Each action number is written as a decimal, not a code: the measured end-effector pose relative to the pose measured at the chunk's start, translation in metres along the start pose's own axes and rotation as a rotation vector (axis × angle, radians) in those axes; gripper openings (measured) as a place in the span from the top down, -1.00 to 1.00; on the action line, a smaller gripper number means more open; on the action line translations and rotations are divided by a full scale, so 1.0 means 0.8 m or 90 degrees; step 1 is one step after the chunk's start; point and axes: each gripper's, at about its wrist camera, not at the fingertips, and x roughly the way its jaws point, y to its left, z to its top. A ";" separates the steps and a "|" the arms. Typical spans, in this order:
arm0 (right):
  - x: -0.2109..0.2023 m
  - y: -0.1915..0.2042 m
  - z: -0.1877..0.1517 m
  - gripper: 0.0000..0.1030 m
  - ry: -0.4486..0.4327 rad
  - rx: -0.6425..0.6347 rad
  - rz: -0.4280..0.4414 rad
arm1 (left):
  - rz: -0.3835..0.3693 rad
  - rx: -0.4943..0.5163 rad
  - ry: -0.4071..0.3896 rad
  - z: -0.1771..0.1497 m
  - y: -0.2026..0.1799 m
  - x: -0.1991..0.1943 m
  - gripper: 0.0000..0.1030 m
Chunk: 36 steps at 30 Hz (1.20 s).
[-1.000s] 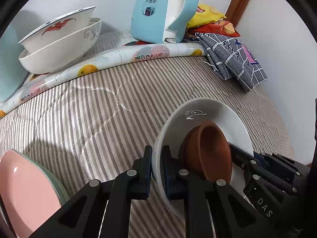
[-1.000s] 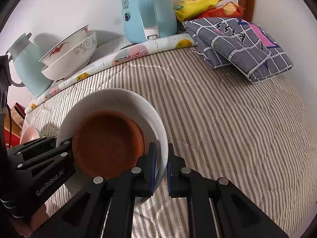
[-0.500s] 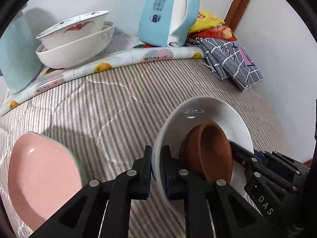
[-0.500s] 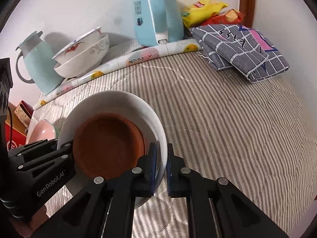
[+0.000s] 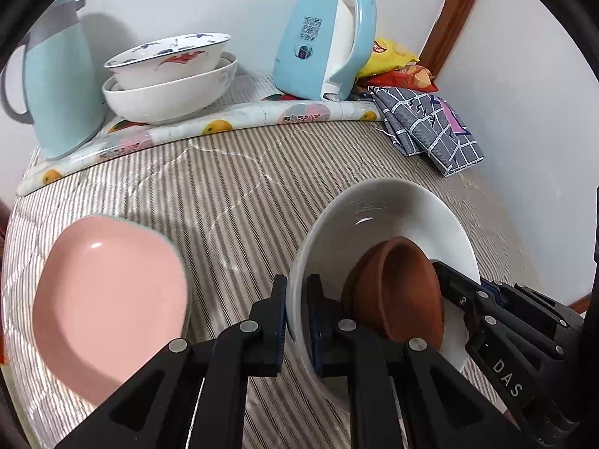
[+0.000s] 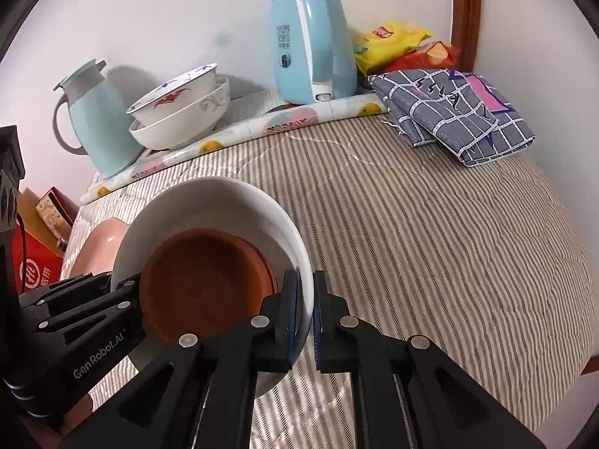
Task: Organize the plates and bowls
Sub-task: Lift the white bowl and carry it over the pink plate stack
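A white bowl (image 5: 389,220) (image 6: 209,202) hangs above the striped cloth with a brown clay bowl (image 5: 400,292) (image 6: 206,280) lying inside it. My left gripper (image 5: 297,310) is shut on the white bowl's left rim, and my right gripper (image 6: 304,307) is shut on the opposite rim. Each gripper shows in the other's view: the right gripper (image 5: 498,333) at the far rim, the left gripper (image 6: 75,318) at lower left. A pink plate (image 5: 108,299) (image 6: 103,247) lies on the cloth to the left, stacked on another plate. Two nested white patterned bowls (image 5: 168,75) (image 6: 179,112) stand at the back.
A light blue thermos jug (image 5: 56,86) (image 6: 97,119) and a light blue kettle (image 5: 325,45) (image 6: 310,45) stand by the wall behind a rolled fruit-print sheet (image 5: 224,127). A folded checked cloth (image 6: 456,112) and snack bags (image 6: 397,45) lie at the back right. Boxes (image 6: 37,247) sit beyond the left edge.
Both grippers have risen and drawn back with the white bowl held between them. The pink plate and the thermos jug have come further into view on the left.
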 end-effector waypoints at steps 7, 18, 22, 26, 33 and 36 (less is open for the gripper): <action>-0.014 0.015 -0.012 0.86 -0.007 -0.003 0.004 | 0.000 0.001 -0.008 -0.009 0.009 -0.016 0.79; -0.029 0.040 -0.018 0.86 -0.016 -0.017 0.019 | 0.010 -0.014 -0.027 -0.019 0.030 -0.044 0.79; -0.031 0.053 -0.016 0.86 -0.017 -0.027 0.025 | 0.015 -0.021 -0.032 -0.020 0.040 -0.051 0.79; -0.031 0.067 -0.013 0.86 -0.019 -0.036 0.031 | 0.019 -0.031 -0.036 -0.019 0.053 -0.058 0.79; -0.028 0.089 -0.006 0.86 -0.023 -0.049 0.045 | 0.032 -0.047 -0.048 -0.014 0.076 -0.068 0.79; -0.025 0.100 -0.003 0.86 -0.023 -0.060 0.050 | 0.038 -0.055 -0.051 -0.014 0.086 -0.071 0.79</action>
